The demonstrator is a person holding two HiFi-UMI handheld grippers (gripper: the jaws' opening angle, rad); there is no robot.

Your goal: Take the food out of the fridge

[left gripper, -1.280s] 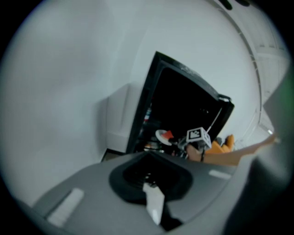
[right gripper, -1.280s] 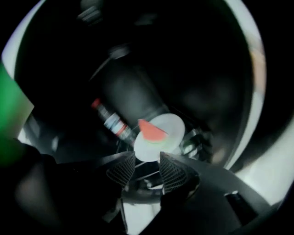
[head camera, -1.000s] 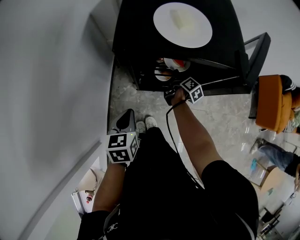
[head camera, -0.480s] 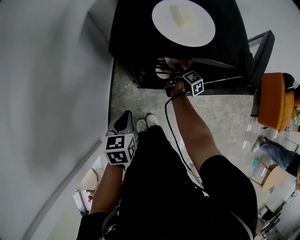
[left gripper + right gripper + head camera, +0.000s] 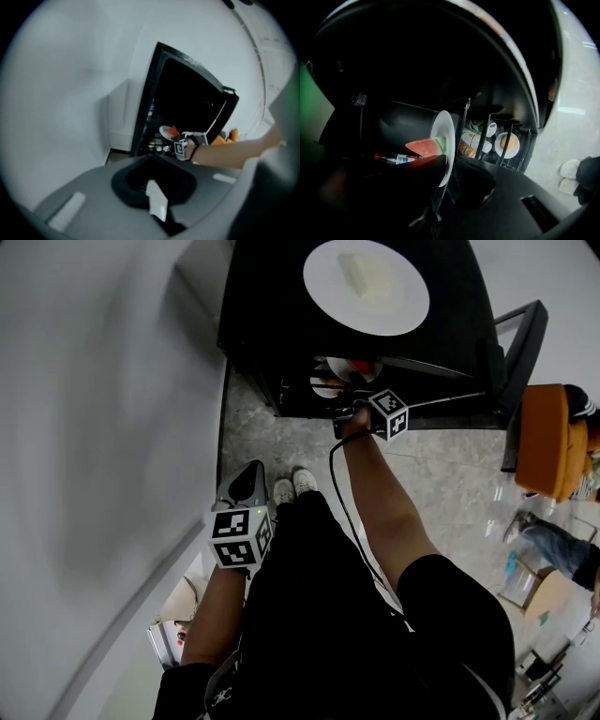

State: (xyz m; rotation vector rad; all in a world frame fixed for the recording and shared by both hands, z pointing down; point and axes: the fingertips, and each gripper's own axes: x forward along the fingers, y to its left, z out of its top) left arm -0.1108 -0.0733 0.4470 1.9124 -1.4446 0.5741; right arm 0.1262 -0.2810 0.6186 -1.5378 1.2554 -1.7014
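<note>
A black mini fridge [image 5: 253, 324] stands open in front of me. On its shelf sits a white plate [image 5: 446, 136] carrying a watermelon slice [image 5: 424, 145]. My right gripper [image 5: 446, 176] reaches into the fridge and its jaws are closing, with the plate's lower rim between them and both jaws lying against it. From the head view the right gripper [image 5: 345, 395] is at the fridge opening, under the plate [image 5: 339, 367]. My left gripper [image 5: 248, 486] hangs by my left side, away from the fridge, jaws together and holding nothing. A second white plate [image 5: 366, 285] with a pale food block [image 5: 364, 277] rests on the fridge top.
A cola bottle [image 5: 396, 158] lies behind the plate. The open door [image 5: 511, 371] has a rack holding a cup [image 5: 506, 144] and bottles [image 5: 471, 139]. A white wall runs along the left. An orange chair [image 5: 544, 442] and another person [image 5: 553, 549] are at the right.
The right gripper's marker cube has rolled a little at the fridge opening and barely shifted. The left gripper has stayed where it was.
</note>
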